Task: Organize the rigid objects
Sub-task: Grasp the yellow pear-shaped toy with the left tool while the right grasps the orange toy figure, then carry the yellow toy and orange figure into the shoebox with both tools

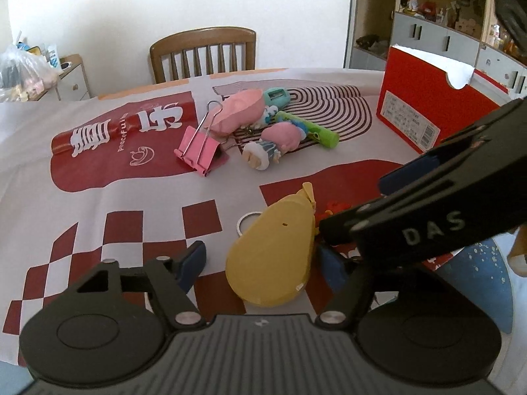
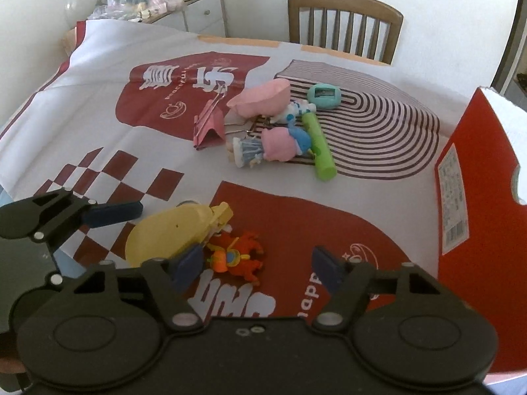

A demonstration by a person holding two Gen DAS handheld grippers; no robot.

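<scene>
A yellow pear-shaped case (image 1: 273,250) lies on the tablecloth between the open fingers of my left gripper (image 1: 263,263), untouched; it also shows in the right wrist view (image 2: 168,233). An orange toy figure (image 2: 237,256) lies beside it, just ahead of my open, empty right gripper (image 2: 257,266). Farther back lie a pink binder clip (image 1: 197,151), a pink shell-like piece (image 1: 237,112), a pink-haired doll (image 1: 273,146), a green tube (image 1: 313,128) and a teal sharpener (image 1: 276,96). A red box (image 1: 428,105) stands at the right.
A patterned red and white cloth (image 1: 98,223) covers the table. A wooden chair (image 1: 204,52) stands at the far edge. A small cabinet with bags (image 1: 36,75) is at the left, shelves (image 1: 438,10) behind the box. A metal ring (image 1: 245,222) lies by the yellow case.
</scene>
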